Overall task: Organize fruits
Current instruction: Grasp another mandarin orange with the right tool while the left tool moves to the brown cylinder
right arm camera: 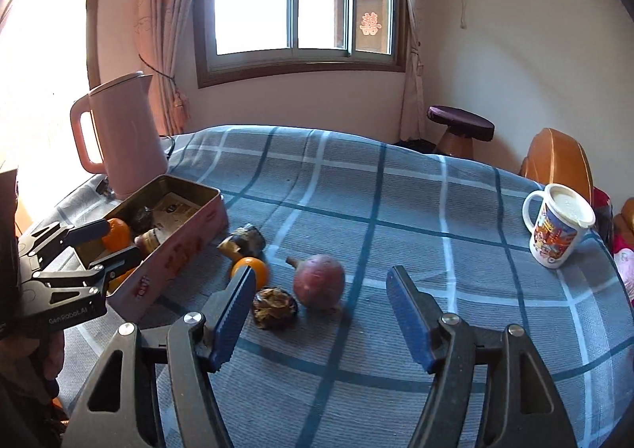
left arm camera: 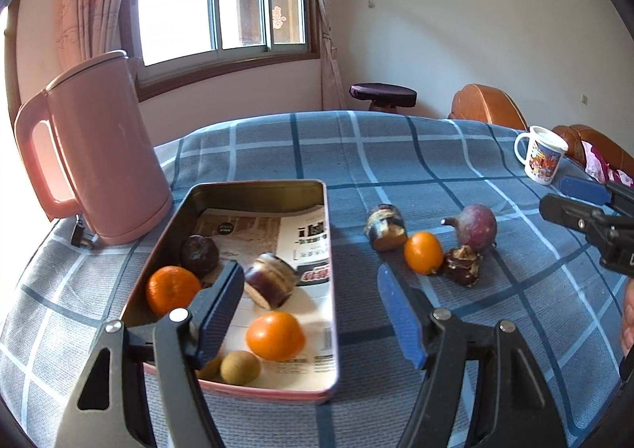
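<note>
A: Where did the fruit lie relative to the tin (left arm camera: 331,250)?
B: Several pieces inside; an orange (right arm camera: 250,270), a purple fruit (right arm camera: 319,285) and two brown pieces just beside it on the tabletop (right arm camera: 396,210).
A: And the jaws?
B: Left gripper (left arm camera: 313,315) and right gripper (right arm camera: 321,317) both stood open, empty.

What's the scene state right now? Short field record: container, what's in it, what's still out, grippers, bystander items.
container: open metal tin, on the checked cloth
in tin: two oranges, a dark round fruit, a cut brown piece, a small tan fruit
on cloth: reddish fruit, small orange, dark husk, cut brown piece
left gripper: open, empty
right gripper: open, empty
bystanders: pink kettle, mug
</note>
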`<state>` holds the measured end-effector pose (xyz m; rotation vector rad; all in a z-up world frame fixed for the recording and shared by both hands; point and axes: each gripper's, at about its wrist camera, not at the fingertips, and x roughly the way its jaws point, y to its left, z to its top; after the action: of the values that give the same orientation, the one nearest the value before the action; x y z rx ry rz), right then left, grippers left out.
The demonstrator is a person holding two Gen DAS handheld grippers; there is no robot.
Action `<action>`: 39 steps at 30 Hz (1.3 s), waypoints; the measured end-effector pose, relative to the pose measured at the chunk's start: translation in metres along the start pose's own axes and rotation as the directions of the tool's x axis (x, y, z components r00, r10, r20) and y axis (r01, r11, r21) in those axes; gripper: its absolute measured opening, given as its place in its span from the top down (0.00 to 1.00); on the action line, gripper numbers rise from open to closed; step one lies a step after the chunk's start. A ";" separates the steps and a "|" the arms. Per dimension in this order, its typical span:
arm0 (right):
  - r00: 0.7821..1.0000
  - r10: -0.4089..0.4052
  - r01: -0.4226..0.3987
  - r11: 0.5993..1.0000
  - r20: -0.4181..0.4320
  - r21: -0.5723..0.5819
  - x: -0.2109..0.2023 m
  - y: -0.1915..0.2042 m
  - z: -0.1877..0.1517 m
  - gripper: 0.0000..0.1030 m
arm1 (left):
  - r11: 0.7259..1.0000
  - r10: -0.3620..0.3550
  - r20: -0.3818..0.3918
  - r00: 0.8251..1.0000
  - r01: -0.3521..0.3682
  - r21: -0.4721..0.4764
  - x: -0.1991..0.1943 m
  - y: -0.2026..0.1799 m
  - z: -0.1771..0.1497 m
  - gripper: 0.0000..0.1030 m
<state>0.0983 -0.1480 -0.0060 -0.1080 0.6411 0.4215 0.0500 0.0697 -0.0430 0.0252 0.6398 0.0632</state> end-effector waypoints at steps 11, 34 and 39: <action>0.999 -0.004 0.002 0.999 -0.052 -0.046 -0.014 -0.004 -0.003 0.32 | 0.999 -0.031 -0.050 0.998 0.032 0.025 0.023 -0.033 0.007 0.29; 0.989 0.048 -0.083 0.965 -0.143 -0.249 0.091 0.092 -0.001 0.39 | 0.995 0.053 -0.022 0.998 -0.054 -0.082 0.030 0.021 0.014 0.29; 0.976 0.031 -0.085 0.965 -0.215 -0.247 0.115 0.093 -0.006 0.57 | 0.995 0.052 -0.021 0.998 -0.053 -0.082 0.026 0.026 0.016 0.29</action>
<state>0.1392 -0.0253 -0.0772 -0.3841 0.7973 0.5540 0.0790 0.0977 -0.0449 -0.0386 0.6547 0.1410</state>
